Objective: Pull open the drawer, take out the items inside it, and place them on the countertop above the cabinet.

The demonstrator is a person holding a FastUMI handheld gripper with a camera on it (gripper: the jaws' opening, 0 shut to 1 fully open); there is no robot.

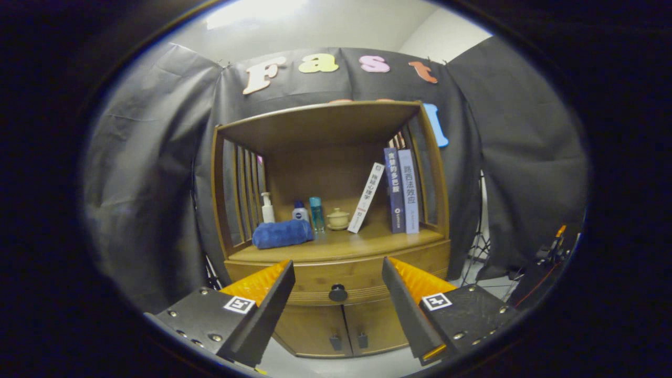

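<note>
A wooden cabinet (336, 247) stands ahead of me against the booth wall. Its drawer (315, 281) is closed, with a round dark knob (338, 292) at the front centre. My gripper (338, 270) is open, its two fingers spread wide, and the knob sits some way beyond them, lined up with the gap. Nothing is between the fingers. The countertop (362, 242) above the drawer carries a rolled blue towel (282, 233), bottles and books. The drawer's contents are hidden.
On the countertop stand a white pump bottle (268, 208), a small blue-capped jar (300, 211), a teal bottle (315, 212), a lidded tan cup (338, 219), a leaning white book (366, 198) and two upright books (401, 190). Two lower doors (341, 328) have small handles. A tripod (475, 252) stands right.
</note>
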